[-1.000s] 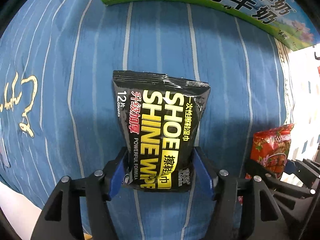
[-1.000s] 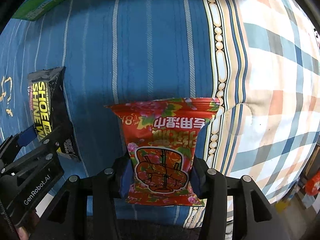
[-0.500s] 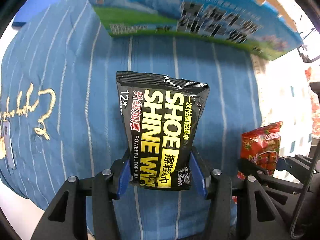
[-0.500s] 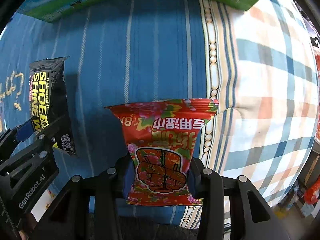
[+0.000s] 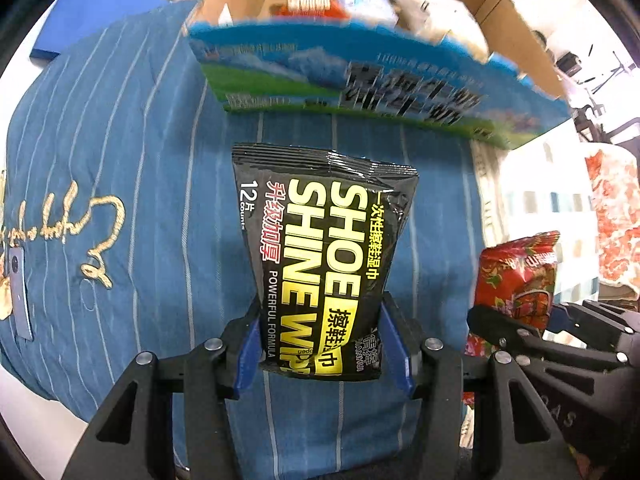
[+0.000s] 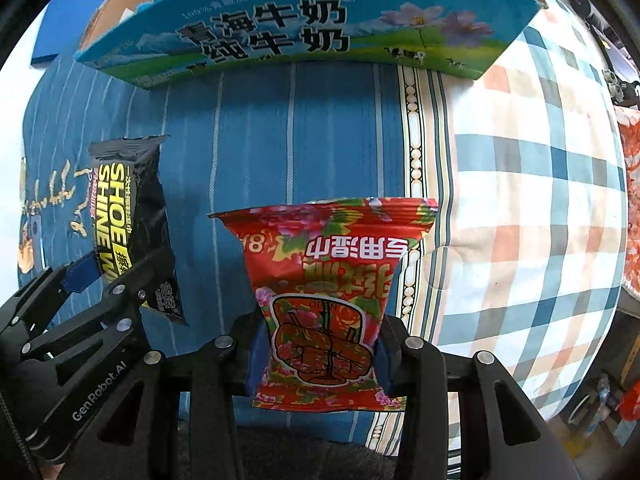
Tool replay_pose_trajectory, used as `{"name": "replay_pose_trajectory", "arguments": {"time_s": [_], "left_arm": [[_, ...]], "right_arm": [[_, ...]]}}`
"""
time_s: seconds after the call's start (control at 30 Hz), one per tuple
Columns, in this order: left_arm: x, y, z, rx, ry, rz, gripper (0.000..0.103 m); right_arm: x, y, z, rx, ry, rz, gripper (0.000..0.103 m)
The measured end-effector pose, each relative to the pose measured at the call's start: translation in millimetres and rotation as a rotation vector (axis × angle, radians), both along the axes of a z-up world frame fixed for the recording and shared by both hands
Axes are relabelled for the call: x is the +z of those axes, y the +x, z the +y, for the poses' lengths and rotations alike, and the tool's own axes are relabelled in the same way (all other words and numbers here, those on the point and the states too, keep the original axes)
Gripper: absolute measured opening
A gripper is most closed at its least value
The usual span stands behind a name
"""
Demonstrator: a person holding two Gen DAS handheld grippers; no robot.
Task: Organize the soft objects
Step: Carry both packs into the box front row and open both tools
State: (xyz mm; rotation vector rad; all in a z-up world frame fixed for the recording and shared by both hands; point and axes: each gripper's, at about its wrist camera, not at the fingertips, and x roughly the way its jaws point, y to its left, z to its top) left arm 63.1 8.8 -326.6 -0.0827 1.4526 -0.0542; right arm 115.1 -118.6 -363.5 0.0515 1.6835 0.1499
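1. Left gripper [image 5: 320, 344] clamps a black wipes pack [image 5: 326, 256] reading "SHOE SHINE WIPES", "12 counts", above the bedspread [image 5: 120, 160].
2. Right gripper [image 6: 320, 354] clamps a red floral pack [image 6: 326, 300] below the milk carton box [image 6: 304, 36].

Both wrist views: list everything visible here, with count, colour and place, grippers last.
Shoe-wipes pack: one, black with yellow lettering, held above the bedding.
Wet-wipes pack: one, red floral, held right of the black pack.
Milk carton box: one, blue-green print, open-topped, ahead of both packs, packets inside.
Striped bedding: one, blue, beneath, left.
Checked bedding: one, white-blue-orange, right.
Left gripper: one, black, blue pads, clamping the black pack.
Right gripper: one, black, clamping the red pack.
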Motion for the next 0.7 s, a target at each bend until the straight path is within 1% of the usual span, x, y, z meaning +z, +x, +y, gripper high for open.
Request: {"name": "replay_pose_trajectory", "arguments": {"time_s": [0.13,0.27,0.37,0.6,0.7], "left_arm": [[42.3,3.3,5.0,-0.006,-0.014,-0.064,0.051],[81.0,15.7,5.9,-0.015,-0.033,-0.133,0.051],[102.2,30.6,3.6,-0.022,-0.042,-0.181,0.051],[134.4,75.6,0.2,-0.016,-0.033,-0.274,0.051],[143.4,94.8,1.4,-0.013,-0.034,-0.296,0.051]], "right_arm": [[24.7,-3.4,-12.3,-0.008,0.027,-0.031,0.045],[62.5,3.1,-21.1,-0.014,0.05,-0.1,0.044],[92.1,9.9,-27.5,-0.021,0.074,-0.152,0.044],[161.3,34.2,-34.8,-0.021,0.13,-0.253,0.044],[185.9,51.1,-33.2,-0.023,0.142,-0.289,0.044]]}}
